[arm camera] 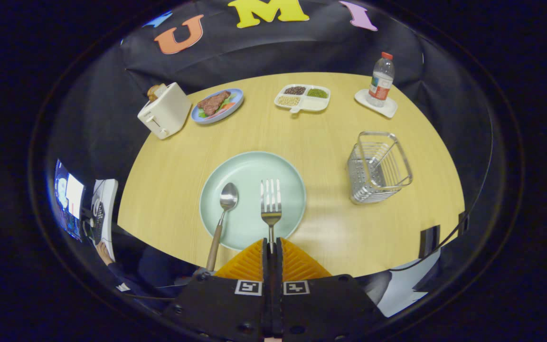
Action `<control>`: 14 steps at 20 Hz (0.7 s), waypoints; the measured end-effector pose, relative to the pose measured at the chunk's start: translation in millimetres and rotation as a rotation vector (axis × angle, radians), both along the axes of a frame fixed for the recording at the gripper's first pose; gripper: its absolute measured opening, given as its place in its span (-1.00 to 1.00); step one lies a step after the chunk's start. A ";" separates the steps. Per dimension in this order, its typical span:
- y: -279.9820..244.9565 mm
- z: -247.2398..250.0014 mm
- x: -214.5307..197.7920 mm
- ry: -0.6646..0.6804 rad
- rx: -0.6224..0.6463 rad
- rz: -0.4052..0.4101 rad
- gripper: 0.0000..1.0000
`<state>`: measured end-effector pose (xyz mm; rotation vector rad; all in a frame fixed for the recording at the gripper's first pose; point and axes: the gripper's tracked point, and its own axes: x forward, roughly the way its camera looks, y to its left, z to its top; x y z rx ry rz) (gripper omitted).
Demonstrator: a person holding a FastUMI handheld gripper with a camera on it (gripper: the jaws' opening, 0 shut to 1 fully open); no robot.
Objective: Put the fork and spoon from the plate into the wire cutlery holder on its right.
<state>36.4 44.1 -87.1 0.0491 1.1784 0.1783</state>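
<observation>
— Closest to us, our tongs [271,246] sit with both fingers pressed together on the fork [270,205] handle; its tines point away from us over the plate [249,164].

— So we have the fork clamped. Is it off the plate yet?

— We cannot tell; the head looks level with the plate, so lifted or resting is a guess. The spoon [225,209] lies just beside it on the left, bowl on the plate and handle running back over the rim toward us. We judge that 1 of 2 pieces is in hand and 0 are delivered.

— How do we do this step well?

— We would raise the fork straight up until the tines clear the rim, so we do not drag it across the spoon. Then we carry it right to the wire cutlery holder [378,167], which stands well apart from the plate and leans slightly in this view. We would tip the fork upright over the opening and lower it before letting go, since a thin handle can pivot in the grip or catch on the wire.

— And the surface?

— We are over a pale wooden table [169,180] with a curved edge. At the far side stand a toaster [164,110], a blue plate of food [217,105], a divided tray of beans [302,97] and a water bottle [381,80] on a white coaster. Black cloth closes the booth behind, and a lit screen [69,199] shows low on the left, off the table.
</observation>
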 end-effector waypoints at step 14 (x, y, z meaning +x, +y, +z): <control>-126.3 24.0 62.3 0.165 -0.175 -0.051 -0.96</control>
